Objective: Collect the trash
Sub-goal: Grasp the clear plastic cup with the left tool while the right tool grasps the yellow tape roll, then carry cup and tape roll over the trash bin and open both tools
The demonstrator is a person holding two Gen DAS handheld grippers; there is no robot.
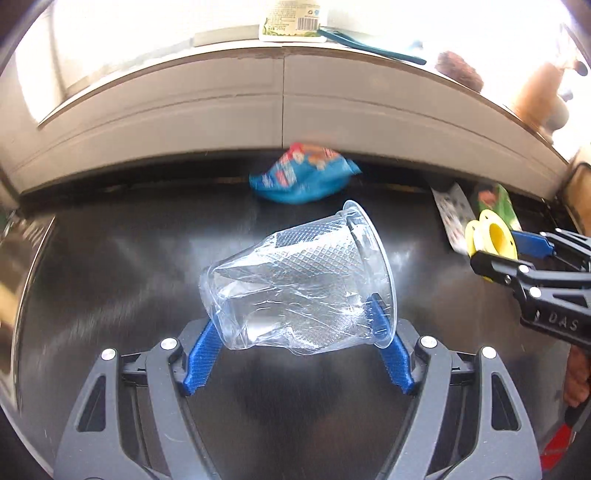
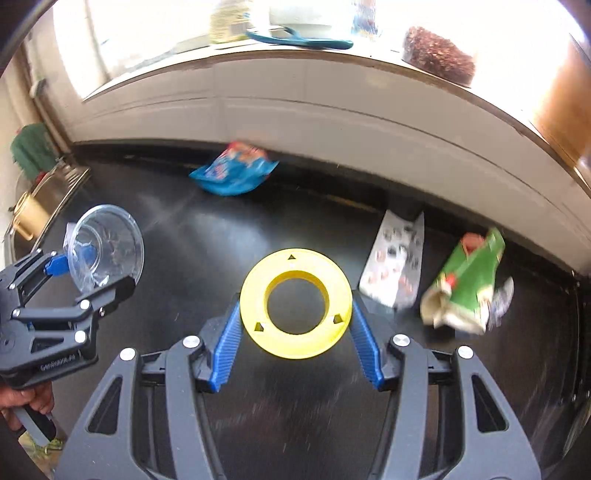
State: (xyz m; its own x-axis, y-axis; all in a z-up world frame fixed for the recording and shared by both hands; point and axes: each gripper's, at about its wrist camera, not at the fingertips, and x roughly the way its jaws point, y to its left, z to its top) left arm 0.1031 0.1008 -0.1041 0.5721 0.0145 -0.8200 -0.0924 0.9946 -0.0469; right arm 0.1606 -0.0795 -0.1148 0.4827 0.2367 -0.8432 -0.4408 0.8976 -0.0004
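Note:
My left gripper [image 1: 295,317] is shut on a crushed clear plastic cup [image 1: 299,280] and holds it on its side above the black countertop [image 1: 110,280]. The cup also shows in the right wrist view [image 2: 107,247], at the left. My right gripper [image 2: 295,306] is shut on a yellow plastic spool [image 2: 295,302], which also shows in the left wrist view [image 1: 491,236] at the right. A blue snack bag [image 1: 303,177] lies against the back wall, seen also in the right wrist view [image 2: 236,170]. A white wrapper [image 2: 395,262] and a green carton [image 2: 469,284] lie at the right.
A white wall panel [image 1: 280,107] runs along the back of the counter. On the sill above stand a labelled tub [image 1: 291,18], a teal utensil [image 2: 299,38] and a brown scrubber [image 2: 439,55]. A sink with a brass cup [image 2: 29,214] is at the far left.

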